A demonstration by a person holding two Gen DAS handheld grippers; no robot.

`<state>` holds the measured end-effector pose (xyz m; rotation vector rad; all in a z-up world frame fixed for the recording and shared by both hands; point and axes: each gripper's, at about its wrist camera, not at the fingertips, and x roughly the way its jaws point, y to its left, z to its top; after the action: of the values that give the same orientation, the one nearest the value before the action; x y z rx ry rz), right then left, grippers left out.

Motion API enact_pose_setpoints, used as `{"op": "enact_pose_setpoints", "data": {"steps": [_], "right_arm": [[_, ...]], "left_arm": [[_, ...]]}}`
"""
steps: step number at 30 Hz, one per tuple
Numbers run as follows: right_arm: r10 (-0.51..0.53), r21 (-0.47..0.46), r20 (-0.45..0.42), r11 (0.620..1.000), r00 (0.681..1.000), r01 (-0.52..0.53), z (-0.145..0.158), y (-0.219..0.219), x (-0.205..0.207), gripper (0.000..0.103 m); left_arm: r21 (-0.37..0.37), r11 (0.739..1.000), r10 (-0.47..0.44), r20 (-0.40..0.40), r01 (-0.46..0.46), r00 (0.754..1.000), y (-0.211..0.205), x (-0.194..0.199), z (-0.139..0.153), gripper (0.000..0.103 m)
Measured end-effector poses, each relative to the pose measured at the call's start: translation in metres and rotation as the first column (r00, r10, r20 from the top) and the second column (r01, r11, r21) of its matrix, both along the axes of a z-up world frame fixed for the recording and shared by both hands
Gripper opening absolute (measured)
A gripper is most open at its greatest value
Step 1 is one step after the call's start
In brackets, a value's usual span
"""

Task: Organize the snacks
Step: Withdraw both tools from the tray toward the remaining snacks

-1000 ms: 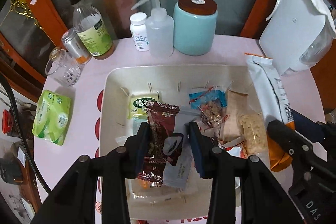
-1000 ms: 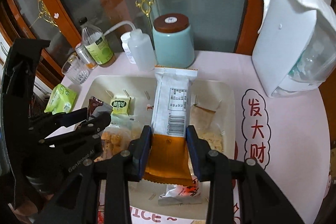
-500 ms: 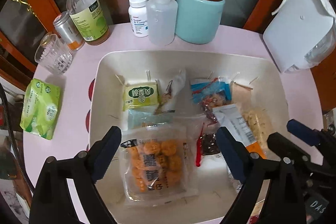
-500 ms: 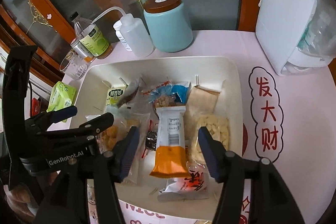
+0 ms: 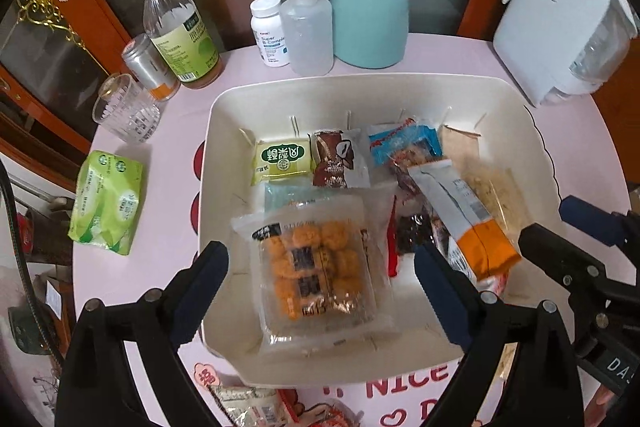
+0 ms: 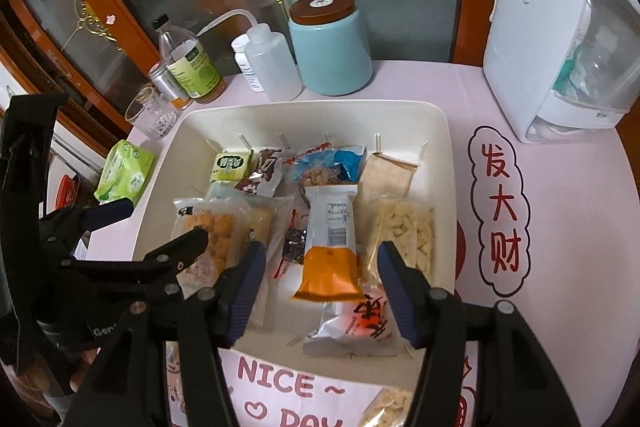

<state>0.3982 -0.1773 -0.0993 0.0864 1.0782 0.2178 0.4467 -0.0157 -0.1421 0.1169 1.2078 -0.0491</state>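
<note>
Orange-ended white bar packet lies in your cream tray at centre frame, long axis running away from you, directly between the parted, empty jaws of your right gripper, while your left gripper, wide open, straddles the clear biscuit bag.

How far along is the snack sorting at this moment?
Mostly done: the bin holds many packets, including the orange-ended bar and chocolate packet. Both the left gripper and right gripper have just opened, jaws empty. Left: packets on the table near the front edge.
</note>
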Motion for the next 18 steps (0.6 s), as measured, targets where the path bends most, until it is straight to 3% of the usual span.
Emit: {"op": "enact_pose_setpoints", "data": {"steps": [9, 18], "right_arm": [[0.025, -0.021, 0.063, 1.0, 0.998, -0.024, 0.029, 0.0, -0.035, 0.059], [0.045, -0.053, 0.189, 0.998, 0.981, -0.036, 0.068, -0.007, -0.088, 0.059]], "left_arm": [[0.03, 1.0, -0.005, 0.069, 0.003, 0.998, -0.006, -0.034, 0.038, 0.094], [0.031, 0.999, 0.023, 0.171, -0.028, 0.985, -0.001, -0.082, 0.085, 0.094]]}}
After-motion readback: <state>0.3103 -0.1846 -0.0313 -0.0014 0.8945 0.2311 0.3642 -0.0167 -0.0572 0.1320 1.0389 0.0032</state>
